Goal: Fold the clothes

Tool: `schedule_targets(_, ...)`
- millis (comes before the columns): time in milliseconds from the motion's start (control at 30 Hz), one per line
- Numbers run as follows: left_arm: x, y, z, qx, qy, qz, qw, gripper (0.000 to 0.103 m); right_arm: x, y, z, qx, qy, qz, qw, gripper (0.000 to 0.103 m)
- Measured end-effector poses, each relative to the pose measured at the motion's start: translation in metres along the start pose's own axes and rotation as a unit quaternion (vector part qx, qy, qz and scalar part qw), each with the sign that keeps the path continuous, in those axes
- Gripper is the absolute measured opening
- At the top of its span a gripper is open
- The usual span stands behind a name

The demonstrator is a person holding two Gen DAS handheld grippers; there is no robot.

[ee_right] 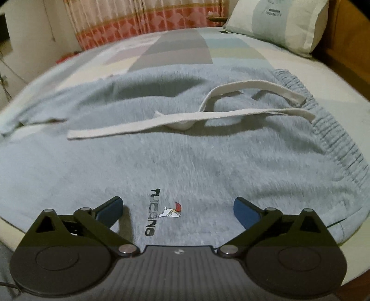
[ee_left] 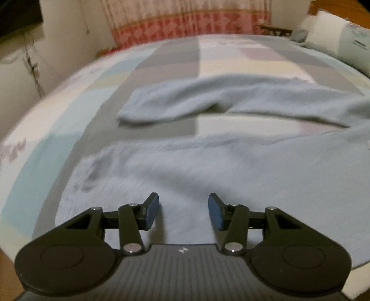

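The light blue sweatpants [ee_right: 185,162] lie spread on the bed [ee_left: 46,129], legs apart. Fingers of both the left gripper [ee_left: 183,211] and right gripper [ee_right: 178,211] stand apart, empty, just above the fabric. For a clean fold, I would move the drawstring [ee_right: 161,120] aside and grasp both layers at the edge.

Motion blur is softening most of the left wrist view: the curtain [ee_left: 185,20] pattern is smearing, and the bed [ee_left: 46,129] cover's print is reading only as vague patches. The pale blue trousers [ee_left: 208,166] are running out past the right edge there, so the waist is not showing. A pillow [ee_left: 335,39] is being cut by the top right corner, its lettering too blurred to read. In the right wrist view the trousers [ee_right: 185,162] are hiding much of the bed [ee_right: 335,92], and one leg is trailing off the left edge. The drawstring [ee_right: 185,118] is blurring where it knots. The pillow [ee_right: 277,20] is being clipped by the top edge.
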State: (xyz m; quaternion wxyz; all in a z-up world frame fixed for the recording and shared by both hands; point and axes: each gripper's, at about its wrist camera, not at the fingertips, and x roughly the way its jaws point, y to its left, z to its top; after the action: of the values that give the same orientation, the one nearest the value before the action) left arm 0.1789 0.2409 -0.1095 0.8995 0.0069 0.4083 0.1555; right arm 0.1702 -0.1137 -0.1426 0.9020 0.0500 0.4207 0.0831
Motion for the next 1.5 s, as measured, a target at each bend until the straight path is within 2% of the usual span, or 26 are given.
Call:
schedule_targets(67,-0.004,0.015,-0.011,-0.02,-0.001,-0.014,0.9997,0.062,0.002,0.004,0.001,-0.003,0.004,-0.012,1.0,0.103)
schedule_targets(167,-0.011,0.035,-0.027,-0.046,-0.003,-0.033,0.9984,0.064,0.004,0.01,0.001,-0.009,0.009,-0.031,0.999,0.103)
schedule_targets(267,-0.022,0.047,-0.037,-0.051,0.006,-0.039,0.9979,0.067,0.007,0.016,0.002,-0.014,0.014,-0.049,0.999,0.103)
schedule_targets(433,-0.026,0.044,-0.016,-0.001,0.007,-0.014,0.9999,0.066,0.009,0.021,0.005,-0.014,0.023,-0.067,0.997,0.103)
schedule_targets(533,-0.016,0.04,0.01,0.019,-0.018,0.003,0.9997,0.067,0.01,0.022,0.004,-0.011,0.022,-0.072,0.997,0.103)
schedule_targets(667,0.008,0.044,0.031,0.003,-0.018,0.023,0.9996,0.067,0.01,0.024,0.005,-0.007,0.024,-0.077,0.997,0.103)
schedule_targets(1167,0.032,0.06,0.025,-0.035,0.01,0.031,0.9989,0.069,0.015,0.027,0.009,0.002,0.031,-0.091,0.995,0.103)
schedule_targets(1500,0.032,0.061,0.024,-0.039,0.009,0.025,0.9989,0.07,0.016,0.027,0.011,0.006,0.032,-0.095,0.995,0.103)
